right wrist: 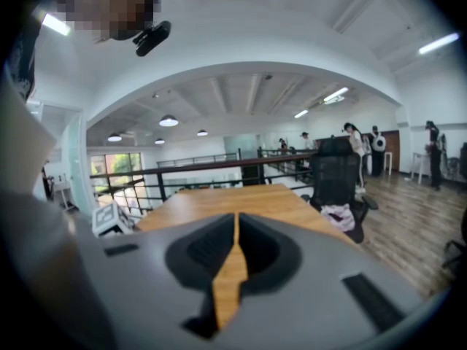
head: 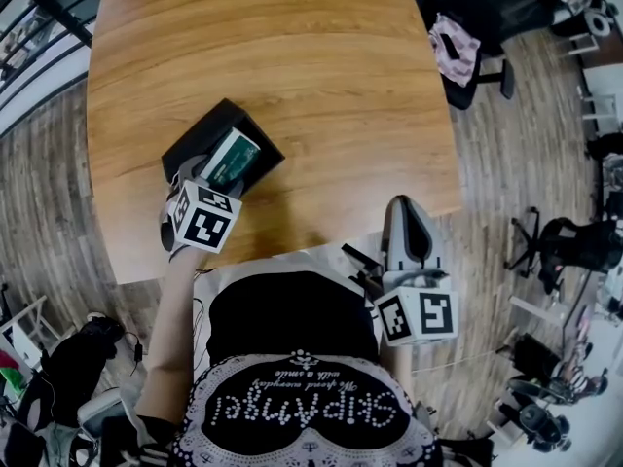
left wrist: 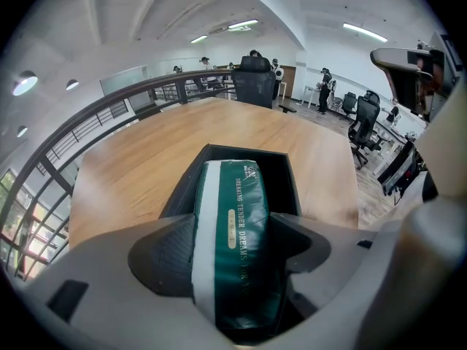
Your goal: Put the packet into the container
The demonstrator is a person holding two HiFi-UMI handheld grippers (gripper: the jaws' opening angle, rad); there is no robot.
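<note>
A dark green packet (left wrist: 235, 232) with a white stripe and gold print is clamped between the jaws of my left gripper (left wrist: 232, 250), its far end reaching over the black container (left wrist: 284, 168). In the head view the same packet (head: 231, 158) lies tilted over the open black container (head: 206, 133) near the table's front left, with the left gripper (head: 209, 191) just behind it. My right gripper (head: 410, 224) hovers at the table's front right edge, jaws shut together with nothing between them. In the right gripper view its tips (right wrist: 235, 233) meet, pointing along the tabletop.
The wooden table (head: 292, 56) stretches away beyond the container. A black office chair (head: 472, 37) with a pink cloth stands at the far right corner. A railing (left wrist: 109, 111) runs along the table's left side. Chairs and gear crowd the floor at right.
</note>
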